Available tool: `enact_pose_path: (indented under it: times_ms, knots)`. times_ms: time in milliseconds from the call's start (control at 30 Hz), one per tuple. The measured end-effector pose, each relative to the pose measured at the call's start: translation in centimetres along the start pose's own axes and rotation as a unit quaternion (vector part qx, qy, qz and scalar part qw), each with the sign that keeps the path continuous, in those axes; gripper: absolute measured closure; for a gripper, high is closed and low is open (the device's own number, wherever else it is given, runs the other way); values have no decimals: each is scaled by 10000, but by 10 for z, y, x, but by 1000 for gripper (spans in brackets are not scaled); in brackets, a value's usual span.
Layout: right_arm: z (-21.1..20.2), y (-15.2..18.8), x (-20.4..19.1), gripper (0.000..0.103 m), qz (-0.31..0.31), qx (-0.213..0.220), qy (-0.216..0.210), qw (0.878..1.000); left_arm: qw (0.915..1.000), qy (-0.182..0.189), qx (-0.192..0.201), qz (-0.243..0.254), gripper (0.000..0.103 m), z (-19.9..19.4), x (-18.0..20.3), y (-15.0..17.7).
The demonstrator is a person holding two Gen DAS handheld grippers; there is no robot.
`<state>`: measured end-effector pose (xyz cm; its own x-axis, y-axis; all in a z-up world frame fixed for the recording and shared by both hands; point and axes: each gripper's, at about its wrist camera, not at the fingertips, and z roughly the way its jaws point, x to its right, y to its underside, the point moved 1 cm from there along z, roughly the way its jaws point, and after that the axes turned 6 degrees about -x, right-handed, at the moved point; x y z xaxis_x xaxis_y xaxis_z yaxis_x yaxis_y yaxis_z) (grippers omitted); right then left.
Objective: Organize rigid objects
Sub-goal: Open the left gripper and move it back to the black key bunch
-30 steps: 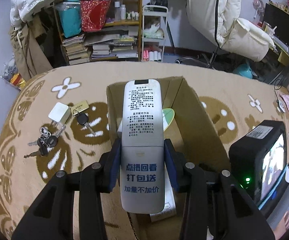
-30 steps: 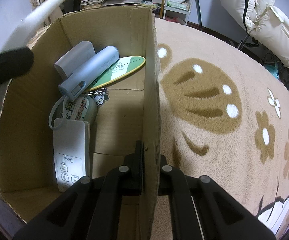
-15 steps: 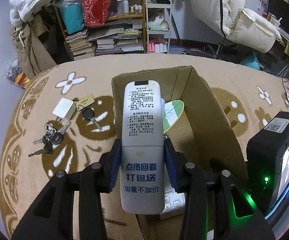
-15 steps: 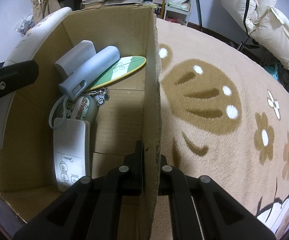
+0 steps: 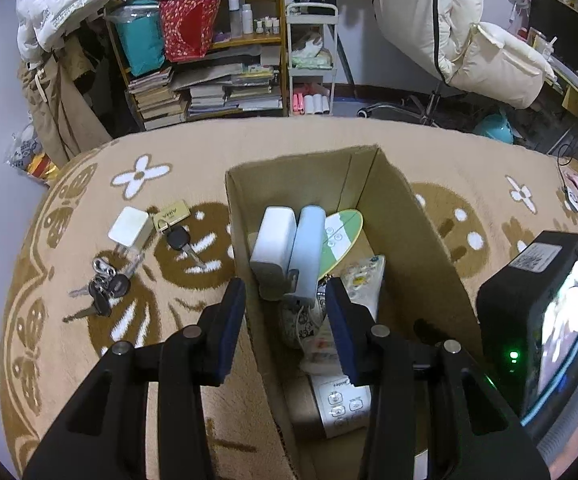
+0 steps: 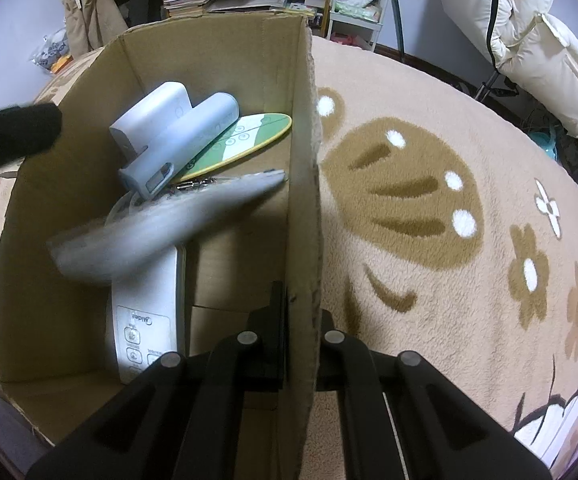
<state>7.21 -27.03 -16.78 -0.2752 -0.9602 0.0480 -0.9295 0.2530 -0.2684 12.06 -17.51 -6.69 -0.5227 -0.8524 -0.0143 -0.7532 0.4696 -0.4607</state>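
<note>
The open cardboard box (image 5: 421,264) stands on the flowered rug. My left gripper (image 5: 285,292) hovers open over the box's left wall, nothing between its blue pads. The long grey-white remote (image 6: 161,224) lies blurred and tilted inside the box, across a white Midea remote (image 6: 145,320). Also in the box are a white power bank (image 5: 273,240), a pale blue case (image 5: 307,248) and a green-and-white surfboard-shaped piece (image 5: 341,236). My right gripper (image 6: 297,300) is shut on the box's right wall (image 6: 301,160). Left of the box lie a white charger (image 5: 129,226), a brass padlock with key (image 5: 171,212) and a key bunch (image 5: 103,288).
The rug (image 6: 449,240) stretches bare to the right of the box. Behind it stand a crowded bookshelf (image 5: 209,60), a white trolley (image 5: 313,60) and a chair draped with a cream coat (image 5: 469,40). My right gripper's body with its screen (image 5: 537,320) sits by the box's right wall.
My left gripper has opened and let go of the long remote, which has dropped into the box. The right gripper has kept its hold on the box wall.
</note>
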Motion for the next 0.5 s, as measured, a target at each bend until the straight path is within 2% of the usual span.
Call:
enact_pose_path:
  times_ms: [33, 67, 200, 267, 333, 500]
  knots:
    - [-1, 0, 2, 97, -5, 4, 8, 10000, 10000, -6, 49, 8, 60, -3, -2, -1]
    - [-1, 0, 2, 97, -9, 1, 8, 10000, 9999, -20, 100, 15, 48, -6, -5, -3]
    - [-2, 1, 3, 96, -9, -2, 1, 10000, 9992, -188, 350, -72, 33, -16, -20, -10]
    - [-1, 1, 5, 96, -4, -4, -13, 10000, 9991, -169, 359, -177, 15, -17, -31, -14]
    - [-1, 1, 5, 96, -12, -9, -10, 10000, 9984, -203, 431, -302, 6, -17, -45, -16]
    - [-1, 2, 6, 96, -26, -16, -11, 10000, 9960, -620, 538, -356, 3, -8, -79, -23]
